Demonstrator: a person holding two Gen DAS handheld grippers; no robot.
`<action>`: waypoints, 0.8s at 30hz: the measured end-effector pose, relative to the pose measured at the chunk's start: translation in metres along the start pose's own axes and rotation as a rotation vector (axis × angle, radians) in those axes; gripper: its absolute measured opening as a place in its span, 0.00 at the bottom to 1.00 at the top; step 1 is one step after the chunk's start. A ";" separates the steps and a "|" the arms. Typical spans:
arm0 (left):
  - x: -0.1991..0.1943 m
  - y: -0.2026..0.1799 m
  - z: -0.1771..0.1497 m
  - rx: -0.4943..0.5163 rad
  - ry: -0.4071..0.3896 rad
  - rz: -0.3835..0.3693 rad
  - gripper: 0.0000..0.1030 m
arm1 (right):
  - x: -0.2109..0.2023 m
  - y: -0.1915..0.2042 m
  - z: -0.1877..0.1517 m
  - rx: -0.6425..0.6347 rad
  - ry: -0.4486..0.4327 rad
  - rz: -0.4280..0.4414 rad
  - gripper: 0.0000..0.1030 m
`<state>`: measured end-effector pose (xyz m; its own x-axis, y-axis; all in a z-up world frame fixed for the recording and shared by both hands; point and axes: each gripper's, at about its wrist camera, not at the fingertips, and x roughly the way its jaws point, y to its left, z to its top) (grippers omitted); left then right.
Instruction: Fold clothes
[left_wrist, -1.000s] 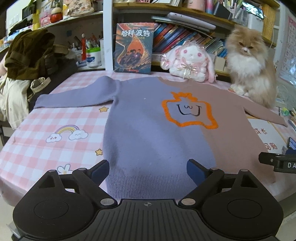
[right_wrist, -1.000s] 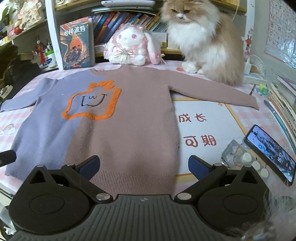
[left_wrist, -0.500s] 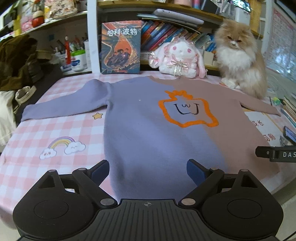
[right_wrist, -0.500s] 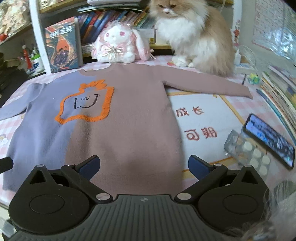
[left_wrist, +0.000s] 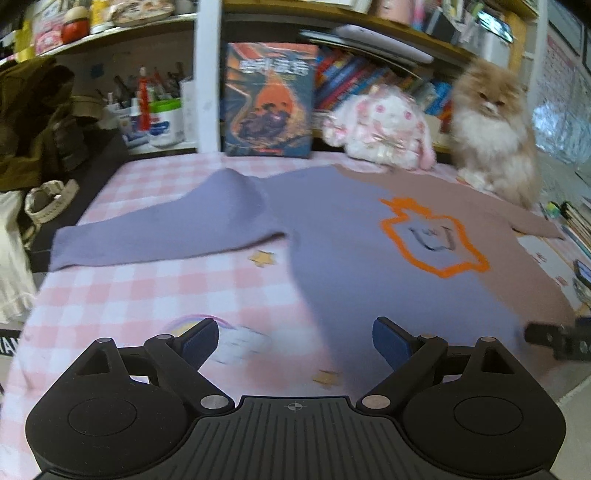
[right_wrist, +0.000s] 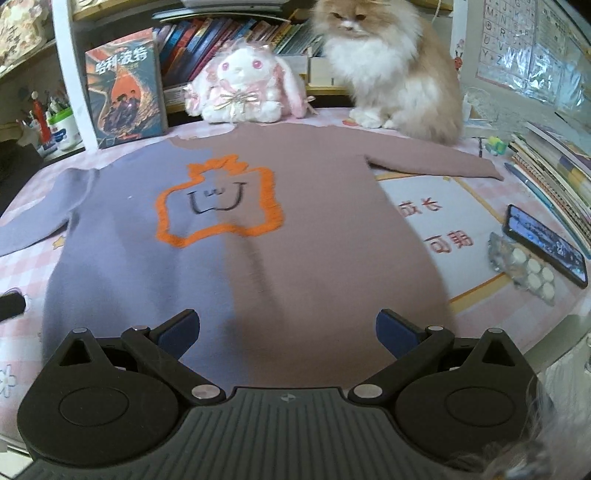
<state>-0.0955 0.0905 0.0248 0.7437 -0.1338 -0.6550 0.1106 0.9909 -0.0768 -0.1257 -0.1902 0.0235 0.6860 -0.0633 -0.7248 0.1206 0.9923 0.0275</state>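
Observation:
A sweater, half lilac and half dusty pink with an orange outlined face, lies flat on the pink checked table, sleeves spread; it shows in the left wrist view (left_wrist: 354, 236) and the right wrist view (right_wrist: 295, 229). My left gripper (left_wrist: 293, 341) is open and empty above the table, over the sweater's lower left edge. My right gripper (right_wrist: 288, 332) is open and empty above the sweater's hem. The lilac sleeve (left_wrist: 166, 229) stretches left, the pink sleeve (right_wrist: 436, 162) right.
A fluffy cat (right_wrist: 391, 70) sits at the back right by the pink sleeve. A plush rabbit (right_wrist: 243, 88) and a book (right_wrist: 125, 85) stand at the back. A phone (right_wrist: 546, 243), pill pack (right_wrist: 528, 269) and stacked books (right_wrist: 554, 162) lie right. Clothes (left_wrist: 33, 118) pile left.
My left gripper has shifted left, now partly over bare tablecloth beside the sweater. My right gripper has moved forward and left over the hem. Both stay open.

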 end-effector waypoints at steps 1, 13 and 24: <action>0.002 0.009 0.001 -0.004 -0.006 0.008 0.90 | -0.001 0.007 -0.001 -0.003 0.001 -0.002 1.00; 0.029 0.100 0.021 -0.107 -0.055 0.123 0.90 | -0.006 0.050 -0.005 -0.033 0.028 -0.042 1.00; 0.047 0.145 0.034 -0.226 -0.087 0.149 0.90 | 0.002 0.073 0.004 -0.092 0.040 -0.040 1.00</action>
<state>-0.0223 0.2279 0.0082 0.7958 0.0223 -0.6052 -0.1463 0.9768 -0.1564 -0.1129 -0.1186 0.0267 0.6527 -0.1006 -0.7509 0.0794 0.9948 -0.0642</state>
